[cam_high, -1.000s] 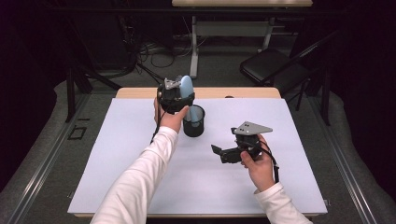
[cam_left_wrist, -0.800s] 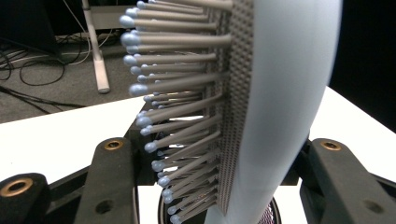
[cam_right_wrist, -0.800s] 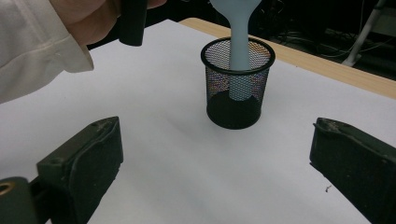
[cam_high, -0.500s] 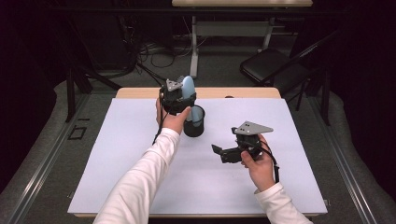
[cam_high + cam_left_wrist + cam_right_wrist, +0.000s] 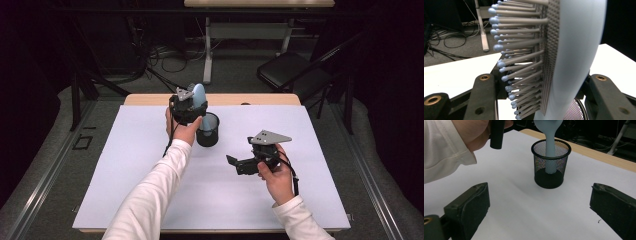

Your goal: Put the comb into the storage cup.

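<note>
- The left gripper (image 5: 192, 102) is held over the far middle of the table (image 5: 125, 165), with its jaws clamped on the head of a pale blue hairbrush (image 5: 199, 95).
- In the left gripper view the hairbrush (image 5: 574, 50) stands upright between the two black jaws, and its rows of ball-tipped bristles (image 5: 506, 57) point to the left of that view.
- The hairbrush handle (image 5: 550, 147) reaches down into a black mesh cup (image 5: 551, 167), and its end shows through the mesh, low inside the cup.
- The mesh cup (image 5: 207, 130) stands upright on the white table cover, just right of the left hand (image 5: 184, 131).
- The right gripper (image 5: 239, 164) rests low over the near right part of the table, well apart from the cup. Its jaws stand wide apart with only bare table cover between them.
</note>
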Available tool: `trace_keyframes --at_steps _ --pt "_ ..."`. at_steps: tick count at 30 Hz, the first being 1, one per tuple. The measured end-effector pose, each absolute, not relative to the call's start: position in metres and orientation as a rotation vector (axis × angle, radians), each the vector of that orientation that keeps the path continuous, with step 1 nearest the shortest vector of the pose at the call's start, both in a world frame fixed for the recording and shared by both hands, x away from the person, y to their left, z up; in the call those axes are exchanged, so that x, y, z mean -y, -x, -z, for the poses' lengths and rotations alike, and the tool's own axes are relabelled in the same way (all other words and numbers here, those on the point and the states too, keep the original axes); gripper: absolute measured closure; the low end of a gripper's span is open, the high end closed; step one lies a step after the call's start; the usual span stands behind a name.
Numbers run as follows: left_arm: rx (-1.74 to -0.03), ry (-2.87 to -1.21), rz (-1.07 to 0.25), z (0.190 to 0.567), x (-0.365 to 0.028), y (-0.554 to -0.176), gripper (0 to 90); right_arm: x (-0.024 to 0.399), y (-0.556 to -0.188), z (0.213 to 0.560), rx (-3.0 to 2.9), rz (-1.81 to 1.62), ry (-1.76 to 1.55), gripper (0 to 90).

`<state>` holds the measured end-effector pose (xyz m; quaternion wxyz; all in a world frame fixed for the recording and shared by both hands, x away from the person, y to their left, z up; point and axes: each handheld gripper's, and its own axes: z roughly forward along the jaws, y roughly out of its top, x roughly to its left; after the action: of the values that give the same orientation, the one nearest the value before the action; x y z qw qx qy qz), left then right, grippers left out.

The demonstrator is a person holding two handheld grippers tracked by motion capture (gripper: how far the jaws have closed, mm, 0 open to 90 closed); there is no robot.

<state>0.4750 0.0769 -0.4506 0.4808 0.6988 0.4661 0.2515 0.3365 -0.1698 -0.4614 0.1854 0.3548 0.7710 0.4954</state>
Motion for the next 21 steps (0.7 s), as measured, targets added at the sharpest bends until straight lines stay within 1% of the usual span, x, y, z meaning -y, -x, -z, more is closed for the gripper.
trace_keyframes --at_steps 9,21 --pt "-1.128 -1.725 -0.637 0.455 -0.073 -0.475 47.9 0.171 -0.337 0.461 -2.171 -1.397 -0.997 2.6" --pt "-1.133 -1.734 -0.631 0.463 -0.073 -0.475 47.7 0.17 -0.337 0.462 -2.175 -1.388 -0.998 3.1"
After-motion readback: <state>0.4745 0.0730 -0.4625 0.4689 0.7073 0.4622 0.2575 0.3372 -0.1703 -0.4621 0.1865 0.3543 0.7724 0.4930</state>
